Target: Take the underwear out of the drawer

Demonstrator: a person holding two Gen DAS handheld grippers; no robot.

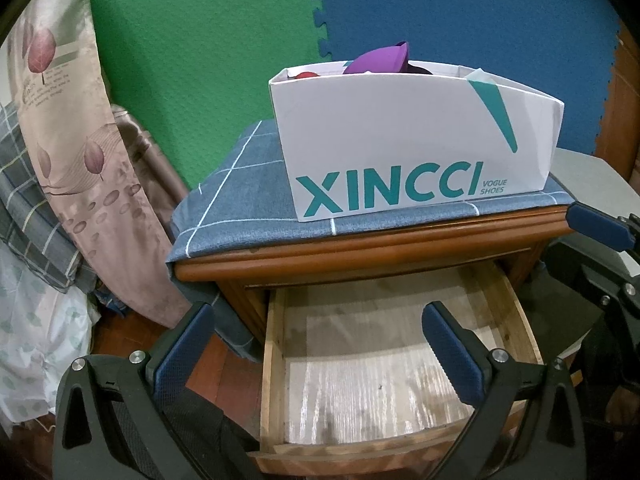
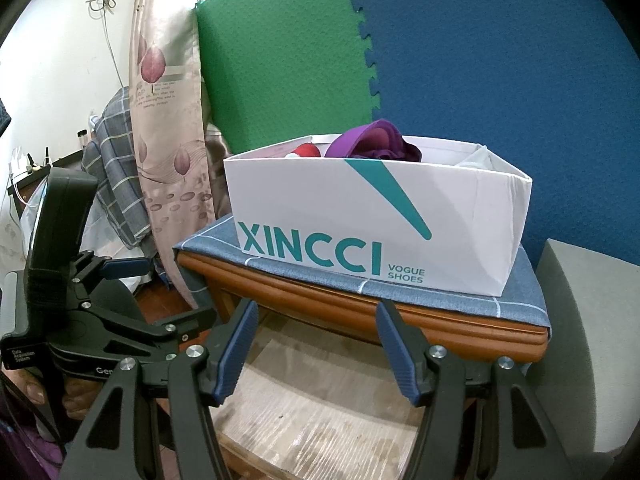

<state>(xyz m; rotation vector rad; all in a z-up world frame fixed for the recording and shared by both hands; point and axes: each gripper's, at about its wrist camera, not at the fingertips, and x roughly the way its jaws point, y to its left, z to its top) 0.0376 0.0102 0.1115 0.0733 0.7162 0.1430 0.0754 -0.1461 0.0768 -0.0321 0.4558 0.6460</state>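
Your left gripper [image 1: 320, 344] and right gripper [image 2: 316, 344] both stand spread wide, grasping nothing, over the pulled-out drawer [image 1: 276, 360] at lower frame.

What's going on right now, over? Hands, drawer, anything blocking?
Left gripper open, empty. Right gripper open, empty. Drawer pulled out, nothing visible inside; purple garment sits in the white shoe box on top. Nothing blocking.
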